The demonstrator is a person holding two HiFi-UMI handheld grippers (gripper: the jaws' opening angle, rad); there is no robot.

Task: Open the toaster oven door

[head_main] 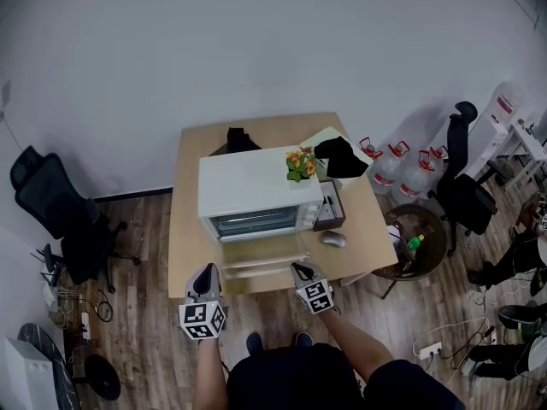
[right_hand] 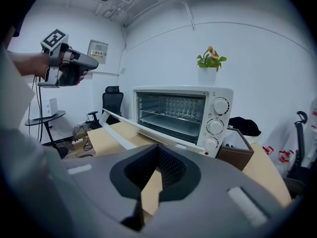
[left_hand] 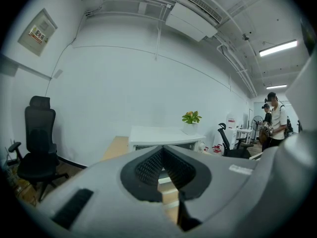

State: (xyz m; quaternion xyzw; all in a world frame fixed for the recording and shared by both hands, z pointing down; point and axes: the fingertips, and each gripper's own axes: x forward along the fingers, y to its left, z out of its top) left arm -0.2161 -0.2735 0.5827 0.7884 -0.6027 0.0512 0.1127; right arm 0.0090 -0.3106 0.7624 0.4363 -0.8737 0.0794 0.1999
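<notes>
Head view: one wooden table point(head_main: 192, 229) carries one white toaster oven point(head_main: 248, 190) at its middle. One potted plant point(head_main: 299, 165) stands on the oven's right rear corner. One brown box point(head_main: 329, 207) sits just beside the oven's right wall, and one mouse point(head_main: 333, 239) lies in front of the box. Three water bottles point(head_main: 397, 165) and two office chairs point(head_main: 51, 203) stand on the floor around the table.

The oven's mouth faces the table's near edge. Its one door point(head_main: 265, 259) is let down about level, with its free edge pointing at the person. The door's long axis runs left to right, parallel to that near edge.

Two grippers are held at the near edge. The left gripper point(head_main: 206, 269) is by the door's left end and the right gripper point(head_main: 299, 267) by its right end.

Right gripper view: three knobs point(right_hand: 214, 126) line the oven's point(right_hand: 178, 113) right panel, and a wire rack shows inside. The door point(right_hand: 115, 122) lies ahead and to the left of the right gripper point(right_hand: 157, 148), apart from it. The jaws are closed tip to tip with nothing between them. The left gripper point(right_hand: 69, 66) is held up in a hand above the table.

Left gripper view: the left gripper's point(left_hand: 161, 151) jaws likewise meet at the tips and are empty. The oven point(left_hand: 163, 135) and plant point(left_hand: 190, 118) are straight ahead beyond them.
</notes>
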